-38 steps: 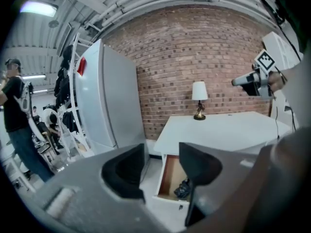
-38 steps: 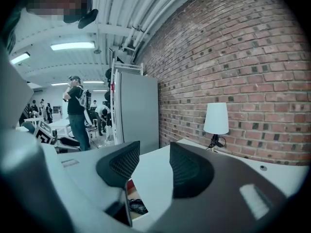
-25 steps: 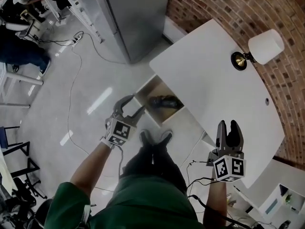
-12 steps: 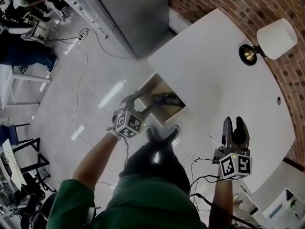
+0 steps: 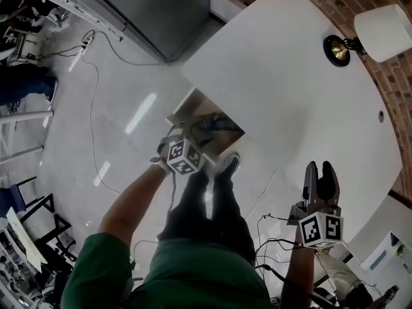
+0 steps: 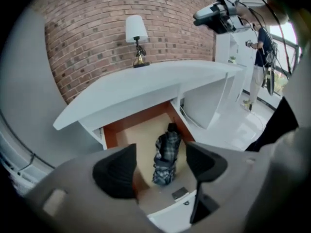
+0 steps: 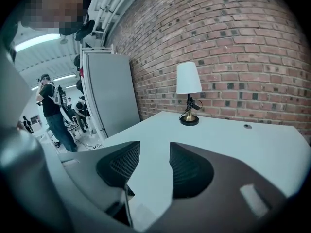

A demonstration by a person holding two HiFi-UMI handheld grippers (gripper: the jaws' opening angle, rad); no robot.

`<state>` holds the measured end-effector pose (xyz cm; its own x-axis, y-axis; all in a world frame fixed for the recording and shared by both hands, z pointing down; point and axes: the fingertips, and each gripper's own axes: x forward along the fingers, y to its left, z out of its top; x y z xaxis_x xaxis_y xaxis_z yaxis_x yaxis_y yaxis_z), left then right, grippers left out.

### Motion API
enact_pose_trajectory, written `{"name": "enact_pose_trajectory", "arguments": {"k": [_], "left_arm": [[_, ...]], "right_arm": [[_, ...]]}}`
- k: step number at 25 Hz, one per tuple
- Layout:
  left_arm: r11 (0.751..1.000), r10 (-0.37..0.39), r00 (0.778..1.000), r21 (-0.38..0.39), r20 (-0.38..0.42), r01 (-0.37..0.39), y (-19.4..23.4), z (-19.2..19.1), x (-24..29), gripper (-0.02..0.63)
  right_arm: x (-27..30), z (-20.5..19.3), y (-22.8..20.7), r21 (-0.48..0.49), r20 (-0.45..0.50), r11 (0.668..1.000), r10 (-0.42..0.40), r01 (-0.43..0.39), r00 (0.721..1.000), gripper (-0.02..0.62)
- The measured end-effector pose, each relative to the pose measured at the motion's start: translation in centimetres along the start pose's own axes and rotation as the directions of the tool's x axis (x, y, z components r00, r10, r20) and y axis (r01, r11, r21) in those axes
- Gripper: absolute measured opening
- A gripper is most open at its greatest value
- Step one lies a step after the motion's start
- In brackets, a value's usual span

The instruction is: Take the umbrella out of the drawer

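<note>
Left tongs point(image 6: 160, 165) nose-down, newly wider, empty

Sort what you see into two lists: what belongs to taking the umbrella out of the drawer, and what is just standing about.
Belongs to the job:
umbrella; drawer, pulled open; left tool, jaws just opening, nothing gripped, umbrella further down.

Just standing about:
lamp; desk top; grey cabinet; right tool, open and empty above the desk top.

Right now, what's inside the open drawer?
A folded checked umbrella and a small dark thing lie on the floor of the drawer. From above, the desk covers its back part.
</note>
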<state>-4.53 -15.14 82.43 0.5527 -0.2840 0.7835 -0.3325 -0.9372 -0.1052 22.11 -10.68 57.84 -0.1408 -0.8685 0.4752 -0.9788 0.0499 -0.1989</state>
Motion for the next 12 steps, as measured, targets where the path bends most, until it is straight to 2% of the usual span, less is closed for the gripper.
{"name": "enact_pose_trajectory", "arguments": {"k": [4,12], "left_arm": [[0.998,-0.060,0.997,0.031,-0.039,0.061,-0.1,-1.9,3.6,0.336],[0.993,-0.084,0.994,0.078,-0.073,0.089,0.4,-4.9,9.4,0.341]], "right_arm": [[0.1,-1.8,0.1,0.002,-0.037,1.000,-0.020,0.021,0.999,0.176],[0.6,-4.3,-1.0,0.011,-0.047,0.998,-0.065,0.066,0.997,0.176]]}}
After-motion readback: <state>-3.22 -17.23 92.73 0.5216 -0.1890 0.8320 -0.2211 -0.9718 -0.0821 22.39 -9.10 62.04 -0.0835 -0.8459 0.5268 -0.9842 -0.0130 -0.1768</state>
